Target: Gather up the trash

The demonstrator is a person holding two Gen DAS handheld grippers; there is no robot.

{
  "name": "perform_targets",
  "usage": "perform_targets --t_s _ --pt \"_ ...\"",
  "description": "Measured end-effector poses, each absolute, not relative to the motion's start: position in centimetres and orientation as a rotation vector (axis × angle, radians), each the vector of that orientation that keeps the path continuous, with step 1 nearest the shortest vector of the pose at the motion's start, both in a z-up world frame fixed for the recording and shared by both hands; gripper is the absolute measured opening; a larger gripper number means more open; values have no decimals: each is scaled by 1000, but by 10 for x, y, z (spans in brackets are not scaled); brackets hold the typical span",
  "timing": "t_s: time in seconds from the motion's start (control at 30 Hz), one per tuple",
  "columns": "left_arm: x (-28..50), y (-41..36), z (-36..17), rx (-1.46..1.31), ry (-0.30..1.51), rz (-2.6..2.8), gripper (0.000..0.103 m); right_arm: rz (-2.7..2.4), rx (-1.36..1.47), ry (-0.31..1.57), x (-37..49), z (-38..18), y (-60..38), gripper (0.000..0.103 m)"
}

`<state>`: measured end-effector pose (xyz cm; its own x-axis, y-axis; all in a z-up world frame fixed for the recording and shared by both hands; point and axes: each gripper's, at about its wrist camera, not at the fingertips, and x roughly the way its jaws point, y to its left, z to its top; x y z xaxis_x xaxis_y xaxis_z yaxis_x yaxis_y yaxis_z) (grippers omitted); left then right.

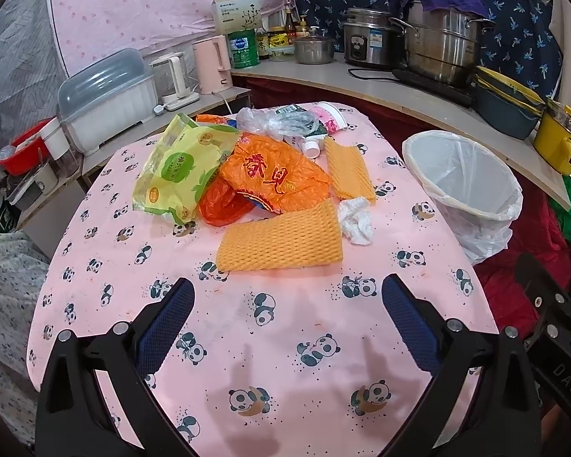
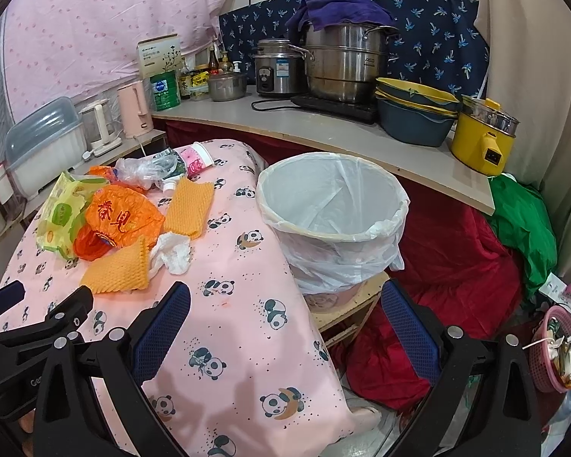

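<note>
A pile of trash lies on the pink panda tablecloth [image 1: 285,342]: a yellow-green wrapper [image 1: 175,171], an orange bag [image 1: 274,175], two orange foam nets [image 1: 281,240] [image 1: 348,169], a crumpled white tissue [image 1: 356,221], clear plastic [image 1: 274,120] and a pink paper cup [image 1: 329,114]. A bin lined with a white bag [image 1: 464,175] stands at the table's right edge; it also shows in the right wrist view [image 2: 331,205]. My left gripper [image 1: 287,304] is open and empty, short of the near foam net. My right gripper [image 2: 285,304] is open and empty, near the bin.
A curved counter [image 2: 323,129] behind holds pots, a rice cooker [image 2: 278,72], stacked bowls [image 2: 415,114] and a yellow cooker [image 2: 483,137]. Kettles [image 1: 211,64] and a dish box [image 1: 106,103] stand at the left. Red cloth [image 2: 437,266] and a pink basket [image 2: 555,350] lie at the right.
</note>
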<state>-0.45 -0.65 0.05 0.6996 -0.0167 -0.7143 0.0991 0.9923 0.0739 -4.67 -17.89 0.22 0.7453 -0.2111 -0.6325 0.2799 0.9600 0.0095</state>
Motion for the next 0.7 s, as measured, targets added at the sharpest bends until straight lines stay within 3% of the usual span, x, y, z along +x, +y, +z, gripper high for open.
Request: perform_targets --t_s 0.7 --pt "-2 -8 -1 98 804 -79 94 -268 99 684 -45 2 -178 96"
